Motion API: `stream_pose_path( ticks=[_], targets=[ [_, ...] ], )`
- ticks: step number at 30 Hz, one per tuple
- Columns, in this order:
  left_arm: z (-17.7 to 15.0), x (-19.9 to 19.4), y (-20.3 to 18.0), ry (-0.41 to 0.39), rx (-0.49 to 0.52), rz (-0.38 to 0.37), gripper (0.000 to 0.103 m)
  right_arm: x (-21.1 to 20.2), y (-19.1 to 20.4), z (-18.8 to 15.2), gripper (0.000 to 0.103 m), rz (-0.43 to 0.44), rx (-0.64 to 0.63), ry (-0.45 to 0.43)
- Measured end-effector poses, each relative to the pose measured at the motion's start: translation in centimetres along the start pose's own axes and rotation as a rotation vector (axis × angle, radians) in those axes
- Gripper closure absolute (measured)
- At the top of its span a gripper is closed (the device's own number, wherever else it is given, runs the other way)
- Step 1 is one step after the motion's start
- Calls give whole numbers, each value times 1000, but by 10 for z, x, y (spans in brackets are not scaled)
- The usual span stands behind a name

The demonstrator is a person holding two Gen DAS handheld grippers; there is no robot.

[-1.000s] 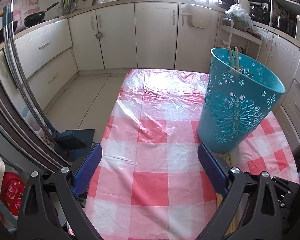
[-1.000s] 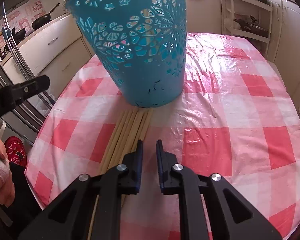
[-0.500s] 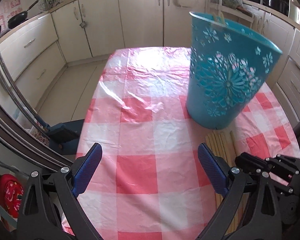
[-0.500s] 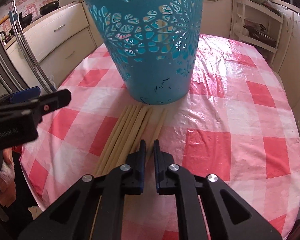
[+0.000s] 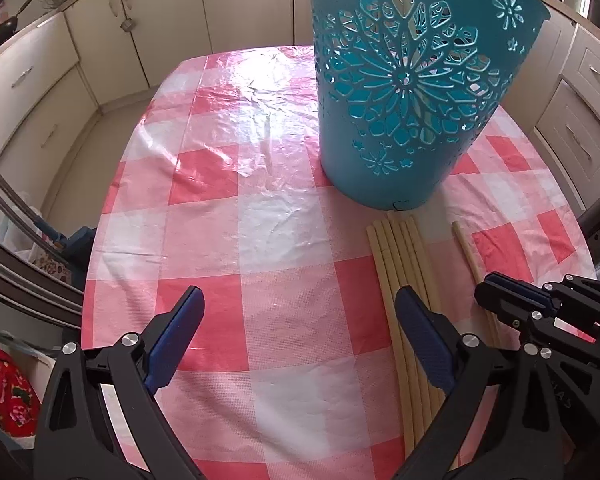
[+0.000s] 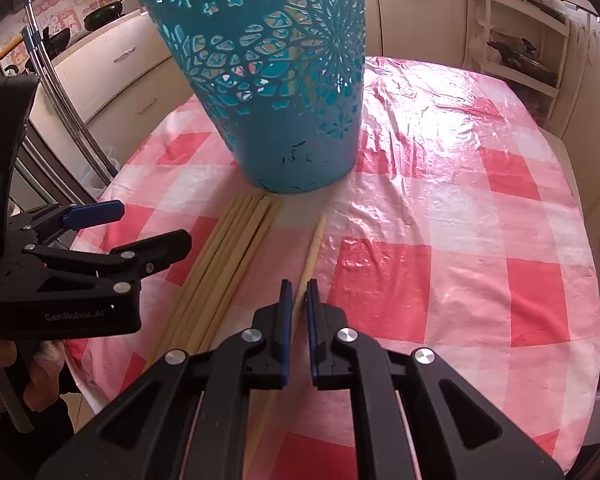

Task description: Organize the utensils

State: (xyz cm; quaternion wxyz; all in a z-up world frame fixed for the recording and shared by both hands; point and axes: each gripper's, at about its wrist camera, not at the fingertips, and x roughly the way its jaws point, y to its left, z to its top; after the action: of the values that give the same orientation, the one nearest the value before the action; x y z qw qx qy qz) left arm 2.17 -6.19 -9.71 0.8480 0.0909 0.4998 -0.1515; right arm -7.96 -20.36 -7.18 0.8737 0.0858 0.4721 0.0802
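A teal cut-out basket (image 5: 412, 92) stands on the pink checked tablecloth (image 5: 260, 200); it also shows in the right wrist view (image 6: 284, 92). A bundle of several pale chopsticks (image 5: 404, 280) lies in front of it, also seen in the right wrist view (image 6: 224, 264). One single chopstick (image 6: 312, 248) lies apart to the right (image 5: 470, 256). My right gripper (image 6: 297, 292) straddles this chopstick, its jaws narrowly apart with a small gap on each side. My left gripper (image 5: 298, 320) is wide open and empty, just left of the bundle.
Cream kitchen cabinets (image 5: 160, 32) ring the table. A shelf rack (image 6: 520, 40) stands at the back right. A metal pole stand (image 6: 64, 92) is off the table's left edge. Pans (image 6: 108, 8) sit on the counter.
My left gripper moved right and forward toward the chopsticks. My right gripper shifted right from the bundle onto the single chopstick, which now lies apart from the others.
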Motion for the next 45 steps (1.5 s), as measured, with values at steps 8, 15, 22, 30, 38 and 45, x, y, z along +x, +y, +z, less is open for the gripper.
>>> stream_pose_path(
  ticks=[8,15,22,30,38,45],
  targets=[
    [1,10,-1,36,7,23,11,0,-1,0,95,7,5,-3],
    [2,12,-2,38,3,13,11,0,-1,1,95,9,7,-5],
    [2,18,-5,57,14,18,15,0,-2,2,95,11,11,-6],
    [2,12,-14,24,51,-11,44,1,-4,4,95,11,18,-10],
    [1,5,-26,17,109,-77,96,2,-7,5,95,16,23,-19],
    [0,2,-20,39,92,-116,98,2,-7,4,95,15,15,-30]
  ],
)
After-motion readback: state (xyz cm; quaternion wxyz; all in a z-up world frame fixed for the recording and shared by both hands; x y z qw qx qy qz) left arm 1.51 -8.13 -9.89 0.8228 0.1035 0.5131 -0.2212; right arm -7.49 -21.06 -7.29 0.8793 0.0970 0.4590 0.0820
